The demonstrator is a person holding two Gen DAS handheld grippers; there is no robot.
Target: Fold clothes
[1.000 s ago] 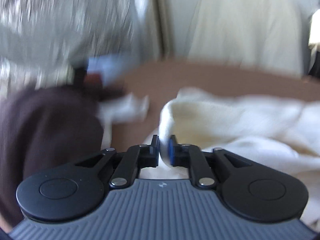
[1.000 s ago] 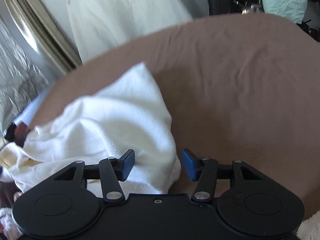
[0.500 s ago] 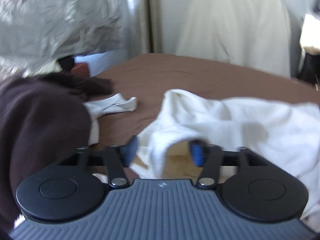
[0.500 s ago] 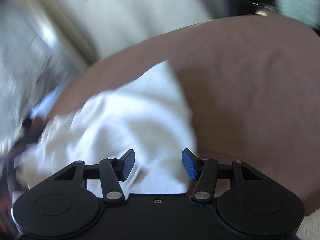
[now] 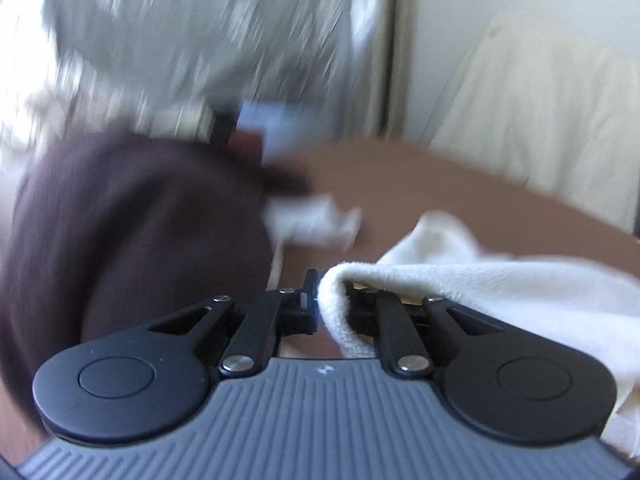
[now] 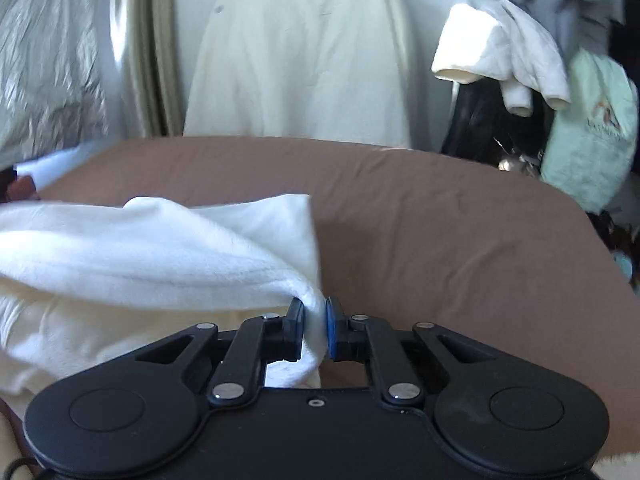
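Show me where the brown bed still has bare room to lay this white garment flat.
Bare brown sheet runs right of the white garment, up to the far edge below the cream cloth on the wall. The left side is crowded: a dark brown garment and a small white piece lie there.

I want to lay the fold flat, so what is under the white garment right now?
The white garment hangs from both grippers over the brown sheet. The bare sheet shows beside and beyond it. Whatever lies directly beneath its bunched folds is covered.
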